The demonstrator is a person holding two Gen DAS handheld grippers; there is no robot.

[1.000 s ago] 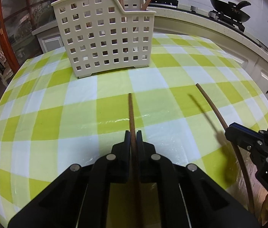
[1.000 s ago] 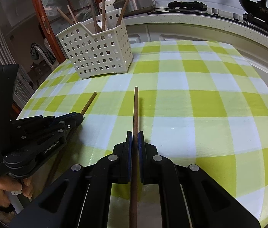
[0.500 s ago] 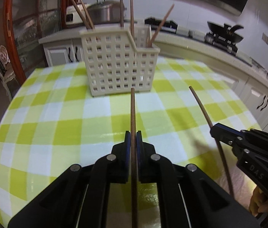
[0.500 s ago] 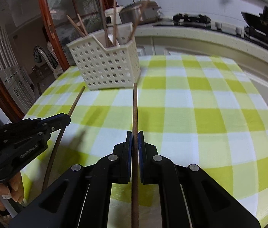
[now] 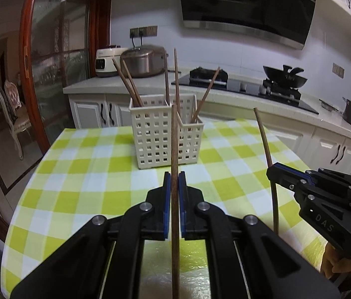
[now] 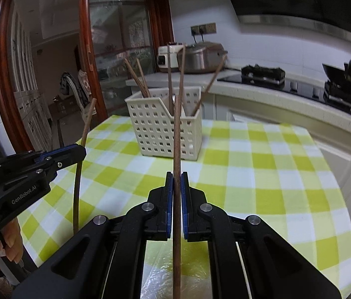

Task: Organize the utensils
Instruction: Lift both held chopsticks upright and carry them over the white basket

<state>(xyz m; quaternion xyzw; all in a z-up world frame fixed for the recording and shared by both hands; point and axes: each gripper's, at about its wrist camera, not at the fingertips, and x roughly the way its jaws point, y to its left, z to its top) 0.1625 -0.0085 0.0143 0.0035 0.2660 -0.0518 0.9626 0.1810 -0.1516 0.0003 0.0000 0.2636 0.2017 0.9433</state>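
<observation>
Checked surface (image 5: 80, 174) below, and at 12 o'clock the white perforated utensil basket (image 5: 158, 137) stands with five chopsticks leaning inside. Left hand-held gripper (image 5: 174, 186) is clamped on a wooden chopstick (image 5: 174, 137), right hand-held gripper (image 6: 176, 186) clamped on another chopstick (image 6: 176, 137), both raised, tips toward the basket. Light, stiff, smooth sticks, I'd say; a mid-shaft hold looks best against swivelling.

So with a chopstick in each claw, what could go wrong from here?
Each claw pinches its stick low: the left claw holds the left chopstick, the right claw the right chopstick, so either might pivot. The white basket already holds five leaning chopsticks, which could block entry.
</observation>
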